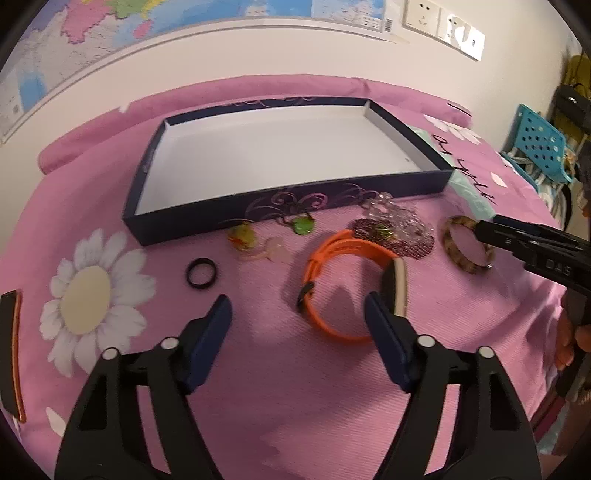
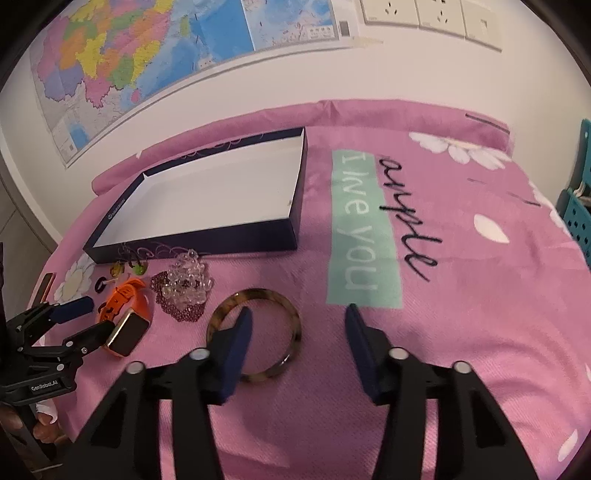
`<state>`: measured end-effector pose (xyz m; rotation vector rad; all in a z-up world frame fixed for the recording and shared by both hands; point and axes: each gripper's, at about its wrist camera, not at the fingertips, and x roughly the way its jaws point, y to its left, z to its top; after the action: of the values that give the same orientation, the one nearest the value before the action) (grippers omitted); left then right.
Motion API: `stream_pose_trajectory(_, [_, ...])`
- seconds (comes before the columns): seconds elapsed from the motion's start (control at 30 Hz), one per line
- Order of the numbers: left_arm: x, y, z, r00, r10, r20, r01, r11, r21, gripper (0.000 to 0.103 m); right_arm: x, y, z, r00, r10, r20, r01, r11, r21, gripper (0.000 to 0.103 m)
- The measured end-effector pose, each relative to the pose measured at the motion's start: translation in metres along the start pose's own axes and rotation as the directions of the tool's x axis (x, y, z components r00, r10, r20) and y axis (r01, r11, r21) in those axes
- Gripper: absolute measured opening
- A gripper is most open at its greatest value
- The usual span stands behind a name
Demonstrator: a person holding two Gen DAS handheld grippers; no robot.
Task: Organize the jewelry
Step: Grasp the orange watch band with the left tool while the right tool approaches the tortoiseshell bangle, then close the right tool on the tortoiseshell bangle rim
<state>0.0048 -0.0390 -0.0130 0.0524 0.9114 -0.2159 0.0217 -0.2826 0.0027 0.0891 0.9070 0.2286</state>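
Note:
A dark blue tray box point(image 1: 406, 188) point(image 2: 207, 242) with a white inside lies on the pink cloth. In front of it lie green and yellow earrings point(image 1: 303, 223), a black ring point(image 1: 201, 272), a clear bead bracelet point(image 2: 188, 277) on a dark red chain point(image 1: 402, 240), an orange smartwatch point(image 1: 343, 258) point(image 2: 125, 314) and a tortoiseshell bangle point(image 1: 467, 245) point(image 2: 255, 332). My left gripper point(image 1: 297, 312) point(image 2: 86, 317) is open, its right finger at the watch face. My right gripper point(image 2: 297, 328) is open, its left finger over the bangle's ring.
The pink flowered cloth point(image 2: 443, 295) covers the table, with "I love you" print to the right. A map and wall sockets point(image 2: 436, 14) are on the wall behind. A blue perforated basket point(image 1: 539, 151) stands at the right. A dark flat object point(image 1: 11, 350) lies at the left edge.

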Motion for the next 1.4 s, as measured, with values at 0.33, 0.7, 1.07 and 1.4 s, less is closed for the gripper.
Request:
stream_pose_trajectory(0.33, [0.004,0.015,0.005,0.999,0.026,-0.020,-0.026,1.000,0.015,0.038,0.001,0.015,-0.013,0.995,0.091,-0.037,-0.091,0.996,-0.004,0.029])
stream_pose_trajectory(0.7, [-0.007,0.037,0.003,1.000,-0.001,-0.006,0.001,1.000,0.015,0.044,-0.004,0.024,-0.015,0.987,0.146,-0.063,-0.147,0.989,-0.010,0.031])
stream_pose_trajectory(1.07, [0.000,0.029,-0.002,0.998,-0.046,-0.039,0.047,0.998,0.032,0.044,0.009,0.031,-0.005,0.994,0.076,-0.077,-0.085,0.989,-0.121,0.022])
stream_pose_trajectory(1.4, [0.004,0.024,0.006,0.999,-0.021,-0.039,0.023,0.999,0.045,0.011,0.009,0.038,-0.004,0.995,0.065,-0.080,-0.078,0.981,-0.180,0.005])
